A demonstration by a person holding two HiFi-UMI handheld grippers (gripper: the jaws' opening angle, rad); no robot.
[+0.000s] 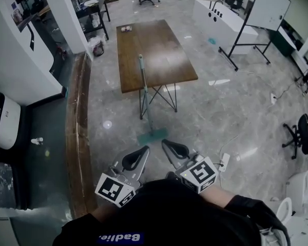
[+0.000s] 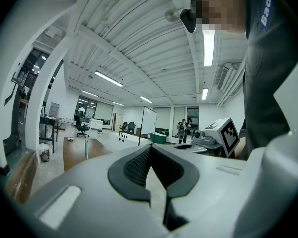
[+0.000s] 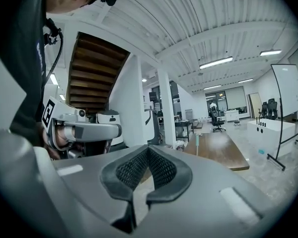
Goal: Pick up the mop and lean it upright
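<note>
Mop with a flat teal rectangular head and a long thin pale handle (image 1: 144, 94) stands on the glossy grey stone floor (image 1: 220, 117), just in front of the person. Its head (image 1: 153, 136) lies flat on the floor. The handle rises from it, away from the person, and leans on the near edge of the long brown wooden tabletop (image 1: 159, 50). The long axis is close to upright, tilted toward the table, and the top end stands above the wood. In the left gripper view the handle (image 2: 86, 148) shows as a thin upright line at the table's near end; in the right gripper view it (image 3: 197, 144) stands the same way at the table's edge.

Both tools are held low in front of the person's dark top, side by side, pointing roughly level toward the mop and well short of its head. The left hand-held gripper (image 1: 143, 150) has its black ribbed pads meeting at the tips, with nothing between them. The right hand-held gripper (image 1: 167, 144) is likewise closed tip to tip and empty.
</note>
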